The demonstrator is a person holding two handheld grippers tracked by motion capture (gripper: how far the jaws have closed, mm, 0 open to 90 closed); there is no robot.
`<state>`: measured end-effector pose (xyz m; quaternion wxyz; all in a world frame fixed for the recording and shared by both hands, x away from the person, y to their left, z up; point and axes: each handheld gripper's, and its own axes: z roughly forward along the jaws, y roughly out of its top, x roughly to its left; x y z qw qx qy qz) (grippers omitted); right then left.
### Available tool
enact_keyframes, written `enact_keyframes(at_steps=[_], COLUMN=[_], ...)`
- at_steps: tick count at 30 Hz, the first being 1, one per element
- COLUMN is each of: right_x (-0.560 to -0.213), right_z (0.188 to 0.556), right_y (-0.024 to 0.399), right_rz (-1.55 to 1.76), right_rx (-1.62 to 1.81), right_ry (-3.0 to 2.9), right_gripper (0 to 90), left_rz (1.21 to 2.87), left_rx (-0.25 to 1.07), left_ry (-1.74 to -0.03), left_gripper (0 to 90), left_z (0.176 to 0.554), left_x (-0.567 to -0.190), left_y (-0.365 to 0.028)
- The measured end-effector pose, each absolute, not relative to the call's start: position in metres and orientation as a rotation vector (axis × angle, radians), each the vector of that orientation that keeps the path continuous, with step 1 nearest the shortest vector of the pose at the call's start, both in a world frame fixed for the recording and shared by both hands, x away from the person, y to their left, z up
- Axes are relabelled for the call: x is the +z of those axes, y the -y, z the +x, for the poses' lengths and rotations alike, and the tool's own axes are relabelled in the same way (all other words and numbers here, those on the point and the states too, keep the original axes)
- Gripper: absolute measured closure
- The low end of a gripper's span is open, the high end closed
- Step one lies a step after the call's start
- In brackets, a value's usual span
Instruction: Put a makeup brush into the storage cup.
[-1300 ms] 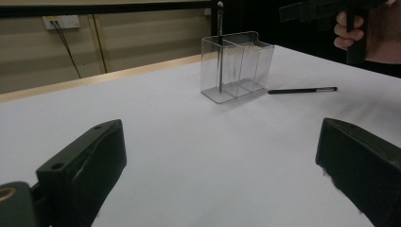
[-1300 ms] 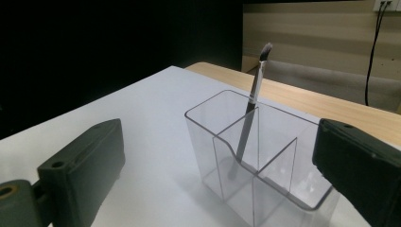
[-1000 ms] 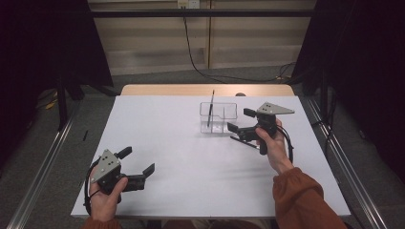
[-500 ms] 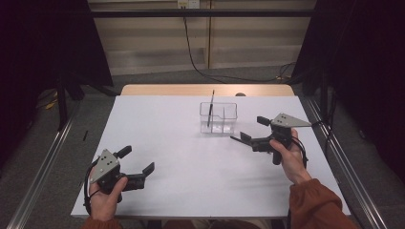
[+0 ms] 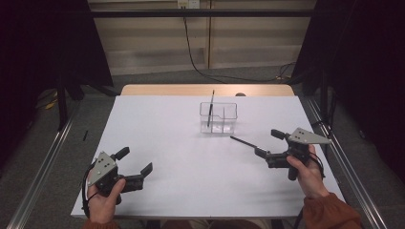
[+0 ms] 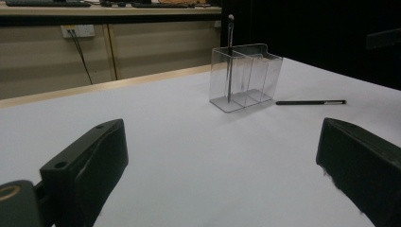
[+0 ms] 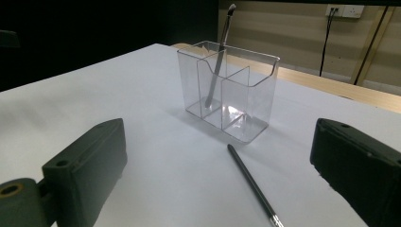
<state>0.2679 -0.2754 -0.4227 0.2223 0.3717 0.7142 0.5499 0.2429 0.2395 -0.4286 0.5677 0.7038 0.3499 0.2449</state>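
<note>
Clear glossy plastic organiser [image 7: 227,92] holding a slim metal-looking brush [image 7: 218,56] — matt black pen [image 7: 250,184] with a silvery tip — smooth white matt table [image 5: 191,157], pale wood edge; matt black jaws.

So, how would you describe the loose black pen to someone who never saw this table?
Start from the white table and find the clear plastic organizer near its far middle. Just in front of it, toward the right claw, the black pen lies flat on the tabletop. The other stick-like tool, the brush, stands upright inside the organizer.
</note>
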Motion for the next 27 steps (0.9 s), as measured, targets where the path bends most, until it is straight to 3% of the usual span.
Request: enact_keyframes(at_steps=[14,27], right_x=[-0.436,-0.440], right_z=[0.227,0.219], right_y=[0.298,0.303], right_rz=[1.098,1.114], right_rx=[1.494,1.505], right_ry=[-1.941,-1.924], right_gripper=[2.8,2.2], left_rz=[1.629,1.642], left_rx=[0.570,0.548], left_ry=[-0.843,-0.814], left_gripper=[2.9,3.0], left_z=[0.237,0.237], left_x=[-0.428,-0.428], left_y=[-0.244,-0.241])
